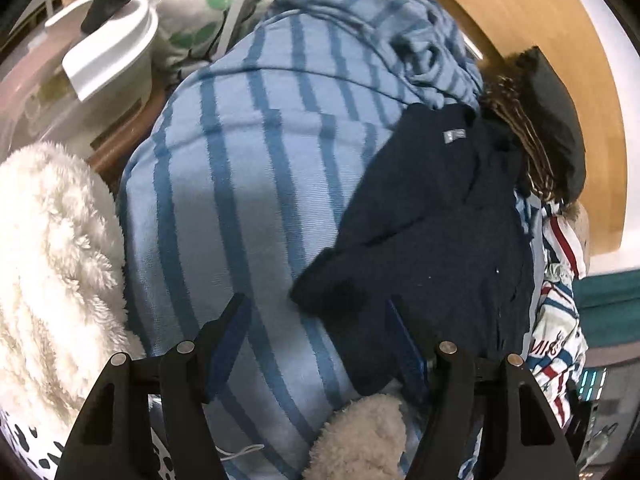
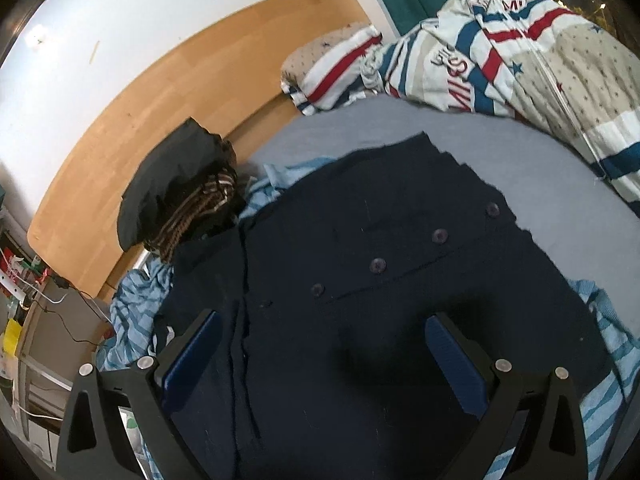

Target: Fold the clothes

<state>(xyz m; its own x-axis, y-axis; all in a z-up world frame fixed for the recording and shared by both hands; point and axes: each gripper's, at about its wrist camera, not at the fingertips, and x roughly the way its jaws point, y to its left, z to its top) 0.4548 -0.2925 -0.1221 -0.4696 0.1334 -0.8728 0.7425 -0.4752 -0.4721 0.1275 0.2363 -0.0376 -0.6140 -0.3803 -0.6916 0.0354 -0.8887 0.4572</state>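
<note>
Where navy garment ends, grey sheet, both tools spread.

**Count of the clothes and bedding on the bed**

One navy garment lies spread, with five buttons showing in a row. One blue striped blanket sits beneath it. One dark heap of clothes rests far left by the one wooden headboard. One star-and-stripe quilt lies far right. Two white fleecy pieces show near left.
</note>
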